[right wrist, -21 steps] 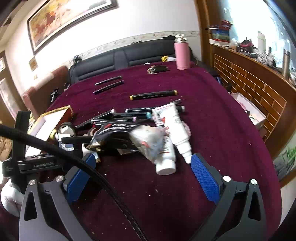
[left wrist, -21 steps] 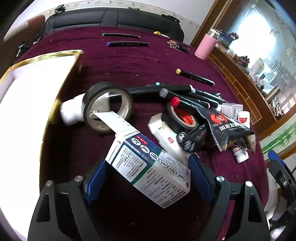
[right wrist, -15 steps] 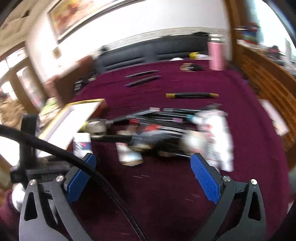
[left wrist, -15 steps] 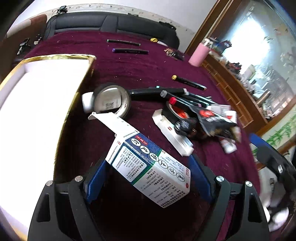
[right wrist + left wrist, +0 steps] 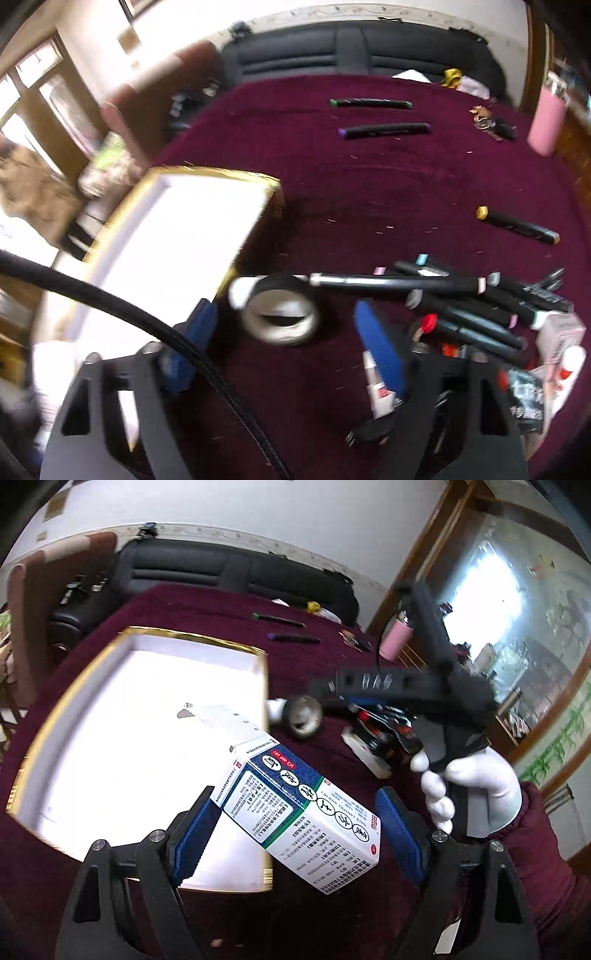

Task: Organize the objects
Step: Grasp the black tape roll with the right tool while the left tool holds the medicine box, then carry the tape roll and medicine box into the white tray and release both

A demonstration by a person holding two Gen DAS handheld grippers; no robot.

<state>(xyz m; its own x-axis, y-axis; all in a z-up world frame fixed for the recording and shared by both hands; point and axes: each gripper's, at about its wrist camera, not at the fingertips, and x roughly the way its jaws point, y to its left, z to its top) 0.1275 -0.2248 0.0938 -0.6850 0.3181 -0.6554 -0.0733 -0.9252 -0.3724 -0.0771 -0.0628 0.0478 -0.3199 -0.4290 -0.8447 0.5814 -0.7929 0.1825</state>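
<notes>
My left gripper is shut on a white, blue and green medicine box, which lies slantwise between the blue pads with its flap open. The box hangs over the near right part of a white tray with a gold rim. In the right wrist view my right gripper stands open above the maroon tablecloth. A black tape roll lies on the cloth between its fingertips, untouched as far as the blur shows. The tray is just left of it. A white-gloved hand carries the right gripper.
A heap of markers, small bottles and a black snack packet lies to the right of the tape roll. Loose markers, keys and a pink bottle lie farther back. A black sofa stands behind the table.
My left gripper has swung left with the box, from over the heap to over the tray. My right gripper has swung left from the bottles to the tape roll, with its jaws narrower.
</notes>
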